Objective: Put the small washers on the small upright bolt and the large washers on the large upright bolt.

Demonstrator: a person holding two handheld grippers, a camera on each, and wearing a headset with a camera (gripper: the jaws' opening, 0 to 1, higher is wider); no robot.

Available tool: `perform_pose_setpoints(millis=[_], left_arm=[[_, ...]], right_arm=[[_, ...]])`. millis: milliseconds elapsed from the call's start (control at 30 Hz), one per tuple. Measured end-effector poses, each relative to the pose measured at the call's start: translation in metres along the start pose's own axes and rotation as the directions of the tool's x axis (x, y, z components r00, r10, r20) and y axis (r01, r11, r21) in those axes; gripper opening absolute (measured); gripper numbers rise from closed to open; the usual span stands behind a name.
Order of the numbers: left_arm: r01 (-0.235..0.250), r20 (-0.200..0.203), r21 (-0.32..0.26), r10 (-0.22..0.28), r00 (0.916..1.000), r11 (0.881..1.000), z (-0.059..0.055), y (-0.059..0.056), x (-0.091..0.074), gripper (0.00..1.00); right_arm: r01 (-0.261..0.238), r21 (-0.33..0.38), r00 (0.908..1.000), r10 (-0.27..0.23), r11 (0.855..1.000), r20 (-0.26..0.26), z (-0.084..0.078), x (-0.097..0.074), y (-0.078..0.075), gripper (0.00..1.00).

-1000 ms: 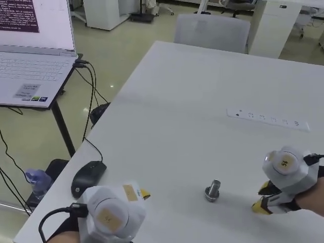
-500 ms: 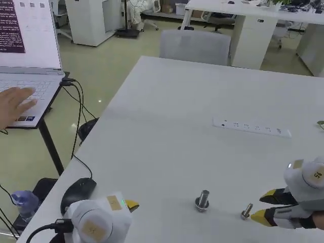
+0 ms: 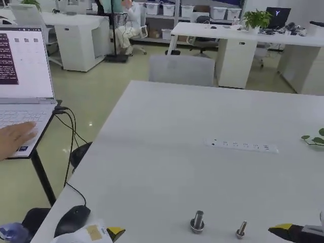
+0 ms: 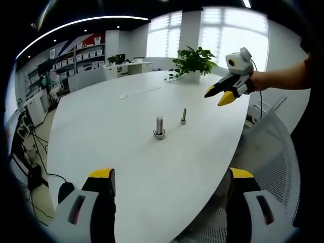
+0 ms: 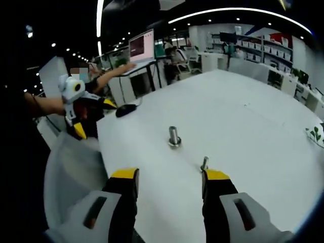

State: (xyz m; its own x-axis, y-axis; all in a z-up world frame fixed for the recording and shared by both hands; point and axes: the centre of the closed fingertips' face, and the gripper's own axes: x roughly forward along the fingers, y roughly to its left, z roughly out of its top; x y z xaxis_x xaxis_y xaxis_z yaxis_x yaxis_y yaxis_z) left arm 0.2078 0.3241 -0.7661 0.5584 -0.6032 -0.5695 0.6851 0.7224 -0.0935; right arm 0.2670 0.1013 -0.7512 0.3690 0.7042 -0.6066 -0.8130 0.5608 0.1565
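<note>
Two bolts stand upright near the front edge of the white table [image 3: 202,126]: a large bolt [image 3: 197,223] and, to its right, a small bolt [image 3: 241,230]. No washers are in sight. My left gripper [image 4: 171,174] is open and holds nothing, with the large bolt [image 4: 159,126] and small bolt [image 4: 184,116] well ahead of it. My right gripper [image 5: 169,176] is open too, and the small bolt [image 5: 204,163] stands just beyond its right jaw, the large bolt [image 5: 174,136] further off. In the head view the left gripper [image 3: 114,234] and right gripper [image 3: 291,232] peek in at the bottom.
A white power strip [image 3: 242,146] lies across the table's middle. A black mouse [image 3: 73,220] sits at the front left corner with its cable over the edge. An open laptop [image 3: 20,76] stands on a side stand with a hand [image 3: 15,136] on it. A grey chair [image 3: 182,70] is behind the table.
The head camera has tilted up. The small bolt, unseen a second ago, stands right of the large one, and the right gripper has drawn back from it. A hand has come onto the laptop.
</note>
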Motion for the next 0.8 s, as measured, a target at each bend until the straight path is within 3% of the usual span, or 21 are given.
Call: perform_pose_setpoints(millis=[167,600,800], left_arm=[[-0.011,0.029,-0.019,0.011,0.9995,1.000,-0.001,0.000,-0.007,0.92],[-0.011,0.028,-0.045,0.013,0.9995,0.999,-0.011,-0.002,-0.016,0.95],[-0.016,0.025,-0.049,0.018,0.9995,0.999,-0.015,-0.005,-0.017,0.96]], right_arm=[[0.012,0.033,0.9988,-0.013,0.999,0.047,-0.006,-0.010,0.011,0.60],[0.024,0.057,0.9935,-0.030,0.998,0.110,-0.028,-0.026,0.025,0.78],[0.023,0.067,0.9950,-0.029,0.997,0.095,-0.041,-0.026,0.028,0.88]])
